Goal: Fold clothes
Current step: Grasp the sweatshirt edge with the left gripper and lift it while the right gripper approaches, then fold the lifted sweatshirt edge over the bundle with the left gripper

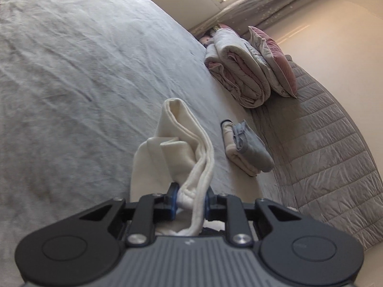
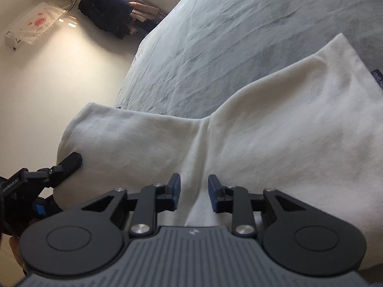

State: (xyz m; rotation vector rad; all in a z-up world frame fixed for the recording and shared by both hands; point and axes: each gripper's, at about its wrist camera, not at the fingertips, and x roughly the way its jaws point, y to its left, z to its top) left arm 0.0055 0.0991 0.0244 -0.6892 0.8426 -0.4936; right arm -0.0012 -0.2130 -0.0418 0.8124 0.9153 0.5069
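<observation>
Over bed (image 1: 71, 71): left gripper (image 1: 190, 203) pinches cream garment (image 1: 167, 148) hem; right gripper (image 2: 194, 192) spread, fabric ridge between, ungripped. Risk: one-sided hold lets the fold skew.

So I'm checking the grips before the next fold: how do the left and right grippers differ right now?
The left gripper has its blue pads pinched on a bunched hem of the cream cotton garment, while the right gripper stands open, pads clear of the cloth lying between them. The left lifts its cloth into a hanging bundle; under the right it spreads broad. Both point at the same garment over the grey bedsheet.

Soft matt cream garment (image 2: 263, 124); wrinkled grey bedsheet (image 1: 71, 59).
</observation>
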